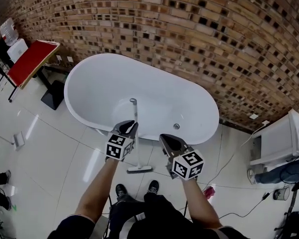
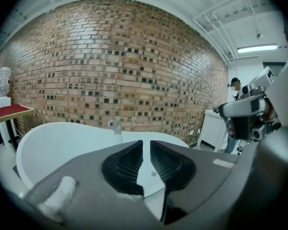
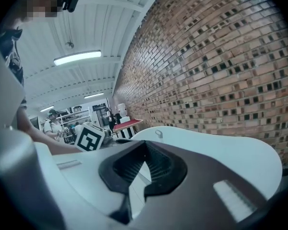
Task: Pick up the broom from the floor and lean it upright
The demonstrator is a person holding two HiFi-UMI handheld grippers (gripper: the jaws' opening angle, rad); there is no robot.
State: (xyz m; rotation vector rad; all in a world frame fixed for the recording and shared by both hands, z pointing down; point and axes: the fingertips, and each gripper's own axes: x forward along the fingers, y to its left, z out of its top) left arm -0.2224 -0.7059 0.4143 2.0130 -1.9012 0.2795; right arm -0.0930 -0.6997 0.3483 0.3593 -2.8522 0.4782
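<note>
The broom stands upright with its thin handle (image 1: 135,114) leaning on the rim of the white bathtub (image 1: 89,83) and its flat head (image 1: 139,169) on the floor tiles. My left gripper (image 1: 129,127) hovers right beside the handle, about halfway up. In the left gripper view its jaws (image 2: 146,145) stand a narrow slit apart with nothing between them, and the handle's top (image 2: 116,126) shows beyond, left of the slit. My right gripper (image 1: 165,139) is a little to the right of the broom, apart from it, with its tips (image 3: 144,145) together and empty. The handle's top (image 3: 158,133) lies ahead of it.
The brick wall (image 1: 214,39) runs behind the tub. A red table (image 1: 32,59) stands at the left, and a white cabinet (image 1: 279,143) at the right has cables trailing over the floor. A pink object (image 1: 209,192) lies near my feet. Someone's shoes (image 1: 0,178) are at the left edge.
</note>
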